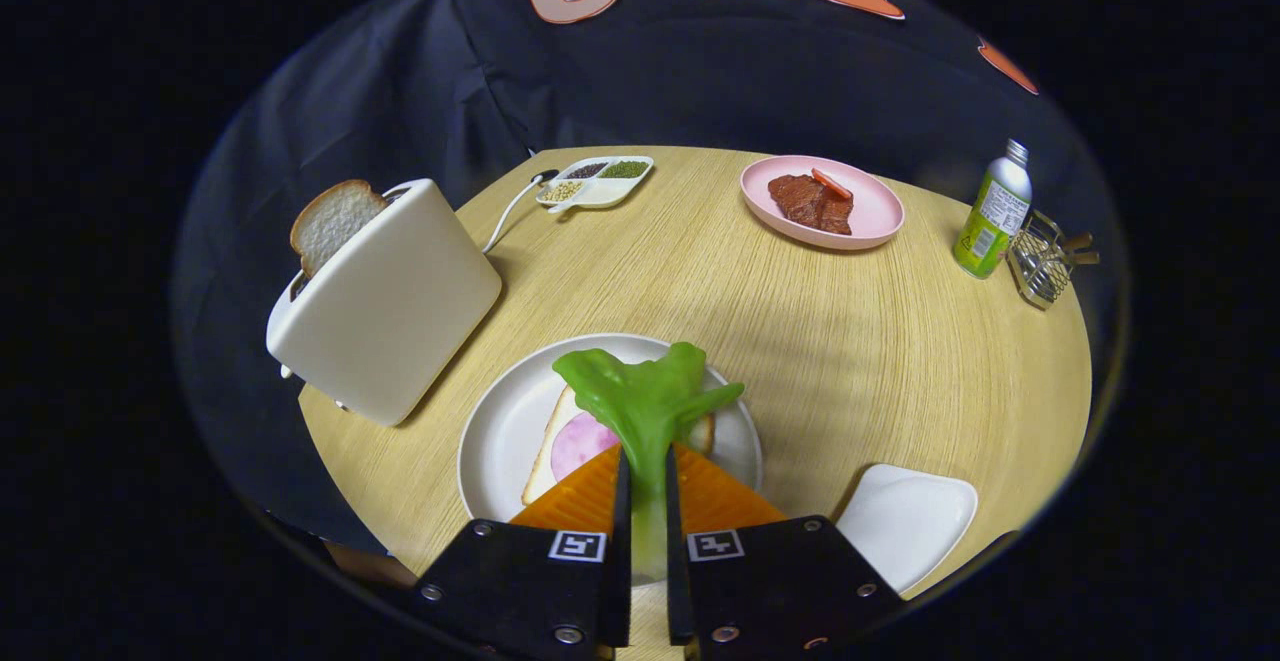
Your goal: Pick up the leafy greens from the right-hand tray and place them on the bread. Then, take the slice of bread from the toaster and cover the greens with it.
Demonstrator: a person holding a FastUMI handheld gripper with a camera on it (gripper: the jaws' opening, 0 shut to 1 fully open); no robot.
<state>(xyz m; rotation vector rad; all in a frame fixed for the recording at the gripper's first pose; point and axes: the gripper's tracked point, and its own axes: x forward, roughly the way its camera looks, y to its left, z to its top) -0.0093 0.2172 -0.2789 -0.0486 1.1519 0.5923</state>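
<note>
My gripper [645, 486] is shut on the stem of the leafy greens [645, 396], whose green leaves fan out ahead of the fingers. The greens hang over a round white plate [500, 421] that holds a slice of bread [545, 456] topped with a pink ham slice [582, 441]. Left of the plate stands a white toaster [385, 301] with a slice of bread [330, 221] sticking up out of its slot. A small white tray [905, 521] lies to the right of the fingers with nothing on it.
At the far side of the round wooden table [850, 341] lie a pink plate with meat [822, 201] and a divided dish of seeds [595, 181]. A green bottle [992, 211] and a wire basket [1045, 259] stand near the far right edge.
</note>
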